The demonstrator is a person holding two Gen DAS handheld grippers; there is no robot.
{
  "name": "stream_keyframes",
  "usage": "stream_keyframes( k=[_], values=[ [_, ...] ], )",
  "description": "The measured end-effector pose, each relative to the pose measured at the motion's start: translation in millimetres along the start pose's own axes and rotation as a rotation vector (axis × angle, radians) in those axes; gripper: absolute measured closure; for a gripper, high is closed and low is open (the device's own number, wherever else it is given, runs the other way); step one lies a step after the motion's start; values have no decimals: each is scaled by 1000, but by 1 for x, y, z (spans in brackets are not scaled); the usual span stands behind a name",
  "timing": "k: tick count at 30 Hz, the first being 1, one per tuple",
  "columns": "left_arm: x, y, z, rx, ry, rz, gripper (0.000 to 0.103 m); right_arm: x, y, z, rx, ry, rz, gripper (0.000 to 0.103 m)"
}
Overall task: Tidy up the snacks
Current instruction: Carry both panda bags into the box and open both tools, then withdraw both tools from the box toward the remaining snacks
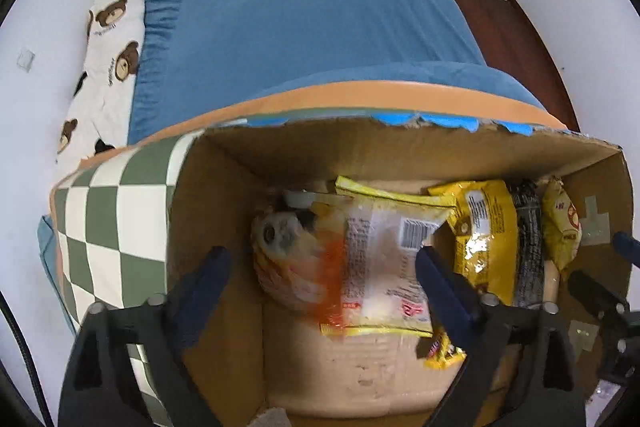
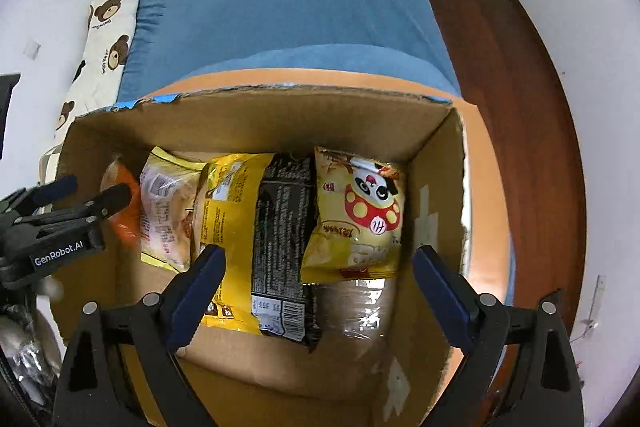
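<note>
The snack packets in the cardboard box (image 2: 256, 115) are judged to be light, soft and air-filled, with slick crinkly film that may slide between pads; crisps or noodles inside could be crushed, so a gentle hold on a sealed end or an upper corner is thought better than a squeeze across the belly. Both tongs are pointed down into the box and are seen with jaws wide apart, nothing between them. Below and between the fingers of the right tongs (image 2: 318, 267) a panda crisp bag (image 2: 360, 215) is seen, yellow with a red and white cartoon, lying toward the right-hand finger; beside it, toward the left-hand finger, a black packet (image 2: 280, 247) with white print and a yellow foil bag (image 2: 230, 203) are overlapped. Under the left tongs (image 1: 322, 267) a clear noodle packet (image 1: 380, 251) with yellow edges, a barcode and orange print is lying, partly over a round pale snack (image 1: 276, 239) whose kind cannot be told. The left tongs are also visible at the left edge of the right view. The box is stood before a blue bed (image 2: 280, 27).
</note>
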State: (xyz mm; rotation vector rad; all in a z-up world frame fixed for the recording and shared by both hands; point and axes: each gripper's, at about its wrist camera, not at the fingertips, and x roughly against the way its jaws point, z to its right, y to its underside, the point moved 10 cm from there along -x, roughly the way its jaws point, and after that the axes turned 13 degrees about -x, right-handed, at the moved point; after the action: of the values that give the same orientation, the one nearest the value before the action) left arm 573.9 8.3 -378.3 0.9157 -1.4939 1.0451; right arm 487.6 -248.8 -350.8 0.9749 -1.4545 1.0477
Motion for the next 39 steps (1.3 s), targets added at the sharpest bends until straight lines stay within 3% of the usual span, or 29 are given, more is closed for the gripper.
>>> stream_keyframes(
  k=[14,21,33,39],
  values=[
    [9,39,8,59,52,26,8,-10,41,-11,-37,-23,48,6],
    [48,71,14,70,54,123,8,13,65,-14,-34,-39,133,6],
    [142,118,21,60,-10,348,8,91,126,-21,24,-69,296,6],
    [177,145,27,56,-25,414,8,134,156,-21,35,-98,377,6]
  ],
)
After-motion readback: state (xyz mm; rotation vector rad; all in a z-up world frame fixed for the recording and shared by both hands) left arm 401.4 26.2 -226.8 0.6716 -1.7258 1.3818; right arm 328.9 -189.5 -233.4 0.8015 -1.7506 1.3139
